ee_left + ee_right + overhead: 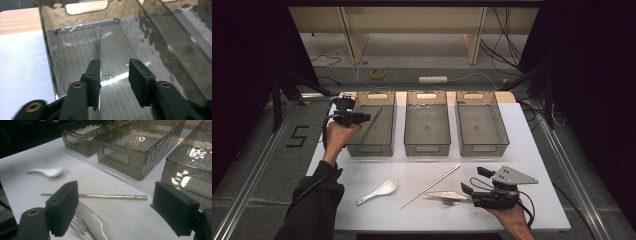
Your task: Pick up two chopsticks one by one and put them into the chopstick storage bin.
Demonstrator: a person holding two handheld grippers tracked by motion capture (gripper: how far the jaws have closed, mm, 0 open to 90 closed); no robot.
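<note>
Left gripper view: left gripper (113,75) jaws parted over the left bin (50,62), a smoky clear plastic one with a cut-out handle at the far end. A thin metal rod (97,42) stands slanted in the bin, running along the inner face of the left-hand jaw; the other jaw is clear of it, so nothing is clamped. Cannot tell whether the rod touches that pad. High view puts this gripper (362,117) at the near left corner of the same bin (384,147), with the rod (373,125) leaning inside it, top end toward the far right.

Right gripper (115,208) jaws wide apart, holding nothing, low over the white table (22,185). Under and between them lie a fork (78,225) and a table knife (96,226), side by side and overlapping. Just beyond lies a second metal rod (100,196), flat on the table. Farther off, a white ceramic soup spoon (48,171). Middle bin (135,147) and right bin (190,165) sit behind, same smoky plastic. In the high view, three bins in a row across the far table, right gripper (473,181) near the front right edge.
</note>
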